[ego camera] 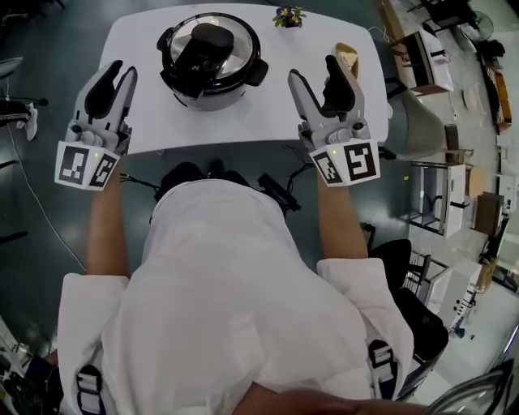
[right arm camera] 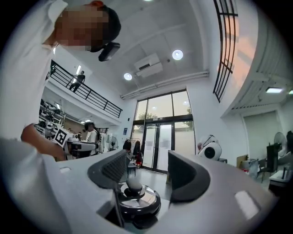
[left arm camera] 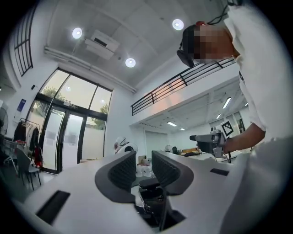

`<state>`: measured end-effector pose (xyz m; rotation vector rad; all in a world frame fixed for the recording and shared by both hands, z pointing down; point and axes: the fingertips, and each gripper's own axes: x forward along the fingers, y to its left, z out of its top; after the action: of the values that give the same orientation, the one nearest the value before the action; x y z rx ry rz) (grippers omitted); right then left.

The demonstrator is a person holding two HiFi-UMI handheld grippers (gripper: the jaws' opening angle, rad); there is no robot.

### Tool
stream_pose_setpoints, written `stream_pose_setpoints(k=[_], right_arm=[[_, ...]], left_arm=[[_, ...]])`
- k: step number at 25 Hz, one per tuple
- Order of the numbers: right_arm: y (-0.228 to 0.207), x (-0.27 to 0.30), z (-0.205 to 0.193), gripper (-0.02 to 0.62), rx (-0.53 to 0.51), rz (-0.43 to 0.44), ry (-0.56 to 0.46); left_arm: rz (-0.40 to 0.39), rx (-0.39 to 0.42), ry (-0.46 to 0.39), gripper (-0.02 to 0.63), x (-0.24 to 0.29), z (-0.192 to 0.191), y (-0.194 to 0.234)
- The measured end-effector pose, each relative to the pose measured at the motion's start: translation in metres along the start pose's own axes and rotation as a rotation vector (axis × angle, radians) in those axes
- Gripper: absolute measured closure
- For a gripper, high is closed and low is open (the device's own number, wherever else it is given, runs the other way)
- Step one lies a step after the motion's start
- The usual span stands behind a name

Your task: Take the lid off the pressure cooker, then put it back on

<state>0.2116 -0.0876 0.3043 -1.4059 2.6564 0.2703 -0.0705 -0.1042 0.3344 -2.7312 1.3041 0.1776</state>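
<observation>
One pressure cooker (ego camera: pixel 212 93) stands on the single white table (ego camera: pixel 276 121), toward its far side and about midway along it, between the two grippers in the head view and well apart from both. Its one lid (ego camera: pixel 239 44) is on: a round, shiny metal dome inside a dark rim, with a broad black handle (ego camera: pixel 203 50) lying across the middle and covering much of the top. Two black side handles (ego camera: pixel 256 73) stick out of the pot, one on each side. The body below the rim is pale metal. The left gripper (ego camera: pixel 122 73) hangs at the table's near left edge, and its own view shows the left gripper (left arm camera: pixel 144 167) with its two dark ribbed pads (left arm camera: pixel 123 170) a narrow way apart – air between them, pinching nothing. The right gripper (ego camera: pixel 313 69) hangs at the near right edge; in its own view the right gripper (right arm camera: pixel 146 171) has its jaws spread wider, with neither pad pressing on anything. A round shiny part (right arm camera: pixel 137 201) shows low in that gap, and what it is cannot be told. Each gripper carries one marker cube (ego camera: pixel 85 166) at its back end – two in all. On the table's far edge sits one small pot of purple flowers (ego camera: pixel 288 16), and near the right gripper lies one brownish object (ego camera: pixel 347 57) too small to name.
</observation>
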Motion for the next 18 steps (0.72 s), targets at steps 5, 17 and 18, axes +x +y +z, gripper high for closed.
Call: stream_pose_setpoints(k=[5, 17, 18], right_arm=[[0.034, -0.043, -0.029, 0.310, 0.044, -0.030, 0.057], [0.123, -0.151, -0.062, 0.316, 0.169, -0.137, 0.154], [0.131, -0.158, -0.064, 0.316, 0.173, -0.137, 0.163]], left_arm=[[0.047, -0.022, 0.011, 0.499, -0.033, -0.023, -0.031], [0.092, -0.127, 0.104, 0.508, -0.175, -0.057, -0.099], [0.094, -0.128, 0.111, 0.509, -0.185, -0.059, -0.105]])
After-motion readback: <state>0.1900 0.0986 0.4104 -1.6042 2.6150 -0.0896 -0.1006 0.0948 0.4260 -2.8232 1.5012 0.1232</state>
